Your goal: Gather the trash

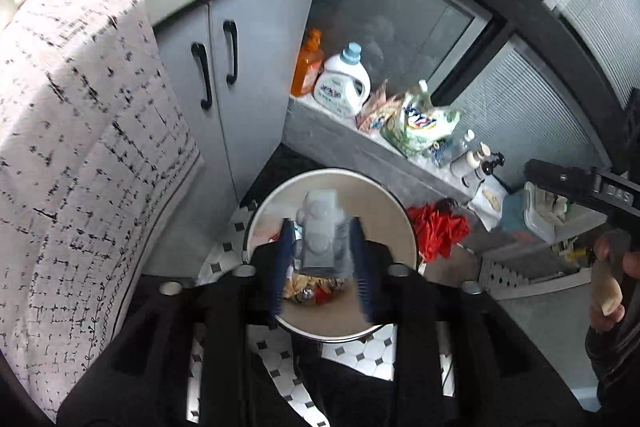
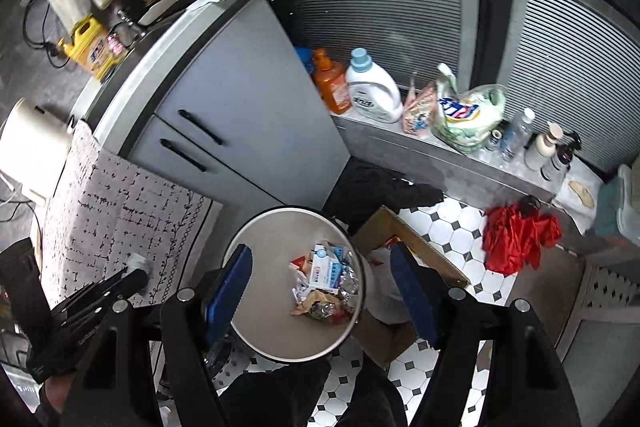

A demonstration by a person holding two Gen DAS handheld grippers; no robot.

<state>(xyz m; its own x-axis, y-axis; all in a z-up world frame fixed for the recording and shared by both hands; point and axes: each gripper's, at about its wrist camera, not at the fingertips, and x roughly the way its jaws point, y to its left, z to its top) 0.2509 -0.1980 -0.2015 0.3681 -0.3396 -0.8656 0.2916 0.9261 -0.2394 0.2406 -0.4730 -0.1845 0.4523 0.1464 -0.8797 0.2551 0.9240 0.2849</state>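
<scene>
Here, line by line:
Bin [image 1: 394, 205]: standing open on the tiled floor by the cabinet [image 1: 256, 75], directly under both grippers, so anything let go is dropping straight in.
Carton [image 1: 320, 235]: blurred, grey-white, hanging between the blue pads over the bin's mouth; looking loose rather than pinched, likely falling.
Left gripper [image 1: 322, 263]: pointing steeply down over the bin, jaws apart, gaps showing either side of the carton.
Right gripper [image 2: 324, 291]: hovering over the same bin [image 2: 240, 239], jaws standing wide, holding nothing; apparently already emptied or waiting.
Trash [image 2: 326, 279]: lying heaped at the bin's bottom, wrappers and a small box.
Red cloth [image 2: 518, 241]: crumpled on the floor near the ledge, well apart from the bin; possibly the next pickup, though uncertain.
Cardboard box [image 2: 400, 227]: lying just beside the bin.
</scene>
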